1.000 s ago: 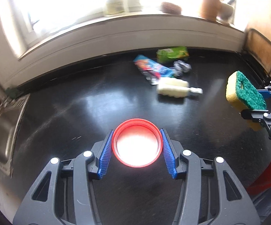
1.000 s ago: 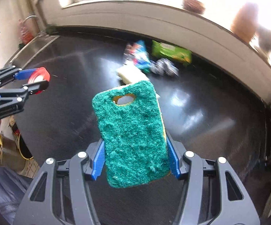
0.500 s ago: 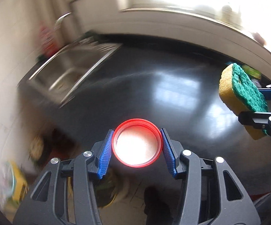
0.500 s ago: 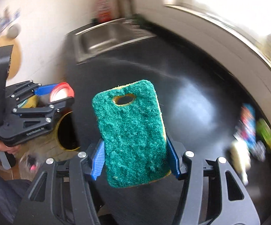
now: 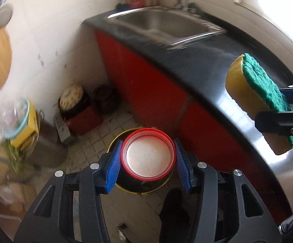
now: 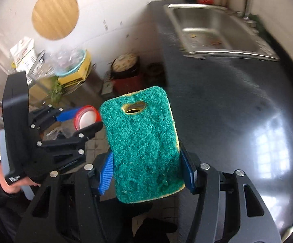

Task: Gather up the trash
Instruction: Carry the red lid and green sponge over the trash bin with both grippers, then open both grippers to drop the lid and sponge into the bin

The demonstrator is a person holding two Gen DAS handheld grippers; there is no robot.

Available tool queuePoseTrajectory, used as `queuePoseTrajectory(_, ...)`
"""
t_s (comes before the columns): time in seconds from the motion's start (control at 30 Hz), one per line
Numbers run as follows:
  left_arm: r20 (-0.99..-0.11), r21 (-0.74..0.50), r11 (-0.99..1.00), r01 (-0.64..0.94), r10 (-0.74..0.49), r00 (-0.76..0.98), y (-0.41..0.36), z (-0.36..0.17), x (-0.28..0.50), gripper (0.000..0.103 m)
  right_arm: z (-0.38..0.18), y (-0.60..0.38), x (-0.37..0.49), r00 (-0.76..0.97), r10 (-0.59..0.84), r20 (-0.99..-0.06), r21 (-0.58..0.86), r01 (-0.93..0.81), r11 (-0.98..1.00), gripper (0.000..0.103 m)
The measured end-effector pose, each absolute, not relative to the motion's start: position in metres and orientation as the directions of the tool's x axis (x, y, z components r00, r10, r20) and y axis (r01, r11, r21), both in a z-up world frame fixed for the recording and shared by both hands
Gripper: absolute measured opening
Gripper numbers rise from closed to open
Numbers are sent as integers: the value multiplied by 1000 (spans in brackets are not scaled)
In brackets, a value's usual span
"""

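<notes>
The left gripper [image 5: 148,160] clamps a red lid [image 5: 148,155] directly above what appears to be a bin [image 5: 124,186] on the floor. The right gripper [image 6: 146,169] clamps a green sponge [image 6: 144,141] over the counter's [image 6: 227,105] near edge. Centre each item over the bin's opening before letting go.

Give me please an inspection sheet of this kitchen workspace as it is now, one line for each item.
Surface: black countertop, glossy, bare where visible.
Job's things: red lid over a dark yellow-rimmed bin on the floor; green-yellow sponge.
Clutter: boxes and a bowl by the wall, blurred.
Grippers: left gripper shut on the lid; right gripper shut on the sponge.
Cables: nothing seen.
Surroundings: steel sink, red cabinet front, tiled floor.
</notes>
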State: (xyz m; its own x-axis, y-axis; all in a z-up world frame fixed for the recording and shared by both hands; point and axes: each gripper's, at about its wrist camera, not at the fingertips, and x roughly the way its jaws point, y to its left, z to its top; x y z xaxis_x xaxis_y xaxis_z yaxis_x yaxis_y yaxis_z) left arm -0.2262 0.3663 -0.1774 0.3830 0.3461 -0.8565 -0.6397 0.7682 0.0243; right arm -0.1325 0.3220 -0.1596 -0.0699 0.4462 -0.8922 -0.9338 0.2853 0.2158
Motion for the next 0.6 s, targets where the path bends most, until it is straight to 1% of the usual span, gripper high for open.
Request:
queuePoseTrajectory(0.2, -880, -38, 713, -701, 309, 362, 407, -226, -247, 49, -202, 386, -150, -125, 367, -922, 229, -939, 256, 56)
queuePoseTrajectory(0.33, -890, -44, 714, -699, 290, 353, 420, -253, -249, 49, -228, 420, -153, -138, 321, -937, 224, -942, 250, 56)
queuePoseTrajectory(0.53, -898, -103, 695, -711, 243, 368, 437, -276, -251, 49, -253, 448, -151, -153, 271, -950, 225, -939, 259, 56)
queuePoseTrajectory(0.6, -897, -97, 700, -707, 246, 367, 439, -279, -250, 49, -254, 455, -150, -157, 269, -950, 228, -938, 260, 56)
